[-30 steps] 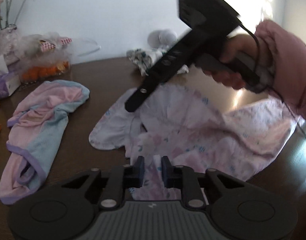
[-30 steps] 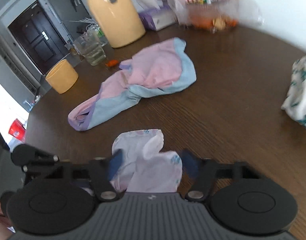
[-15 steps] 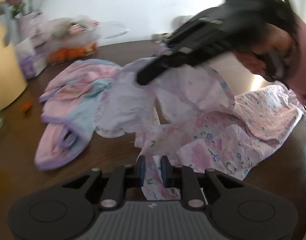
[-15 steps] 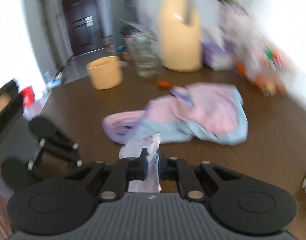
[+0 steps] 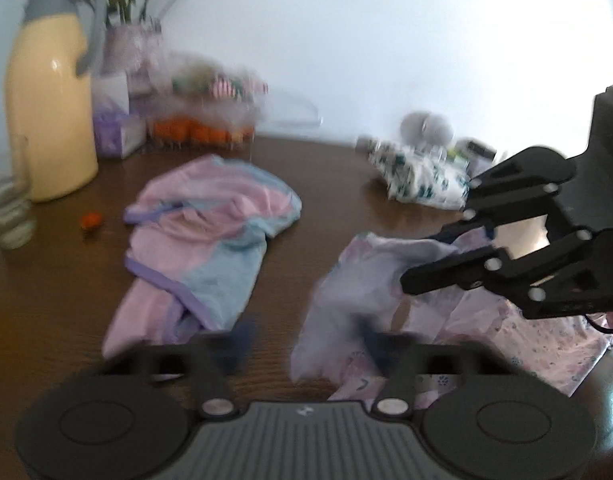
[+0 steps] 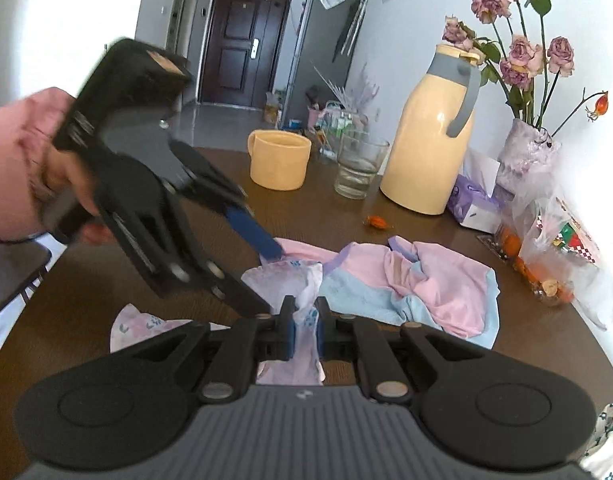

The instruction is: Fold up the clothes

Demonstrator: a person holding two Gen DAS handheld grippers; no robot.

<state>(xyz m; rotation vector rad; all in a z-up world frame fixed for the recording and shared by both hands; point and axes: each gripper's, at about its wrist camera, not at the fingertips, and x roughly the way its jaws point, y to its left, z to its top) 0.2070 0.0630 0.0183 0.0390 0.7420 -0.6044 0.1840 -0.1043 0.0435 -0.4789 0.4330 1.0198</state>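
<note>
The right hand-held gripper [image 6: 305, 320] is clenched on a fold of the floral garment [image 5: 386, 264]; the cloth is pinched between its two pads and held up off the desk [image 5: 338, 184]. The rest of the floral garment lies crumpled on the desk, spreading toward the near right edge in the left wrist view.

The left hand-held gripper [image 5: 308, 338] is released. Its fingers are blurred but stand wide apart. Part of the floral garment lies between them, and neither pad presses on it. In the right wrist view a hand [image 6: 58, 176] in a pink sleeve grips the handle of this unit, whose tips are at the raised fold.

A pink and blue garment [image 5: 210, 240] lies unfolded on the desk just beside the floral garment, on its left in the left wrist view. A white cloth with a green print [image 5: 418, 180] lies farther back, near the wall.

At the rear of the desk stand a yellow flask [image 5: 50, 120], a yellow cup [image 6: 278, 164], a glass [image 6: 358, 168] and a vase of roses [image 6: 526, 160].
</note>
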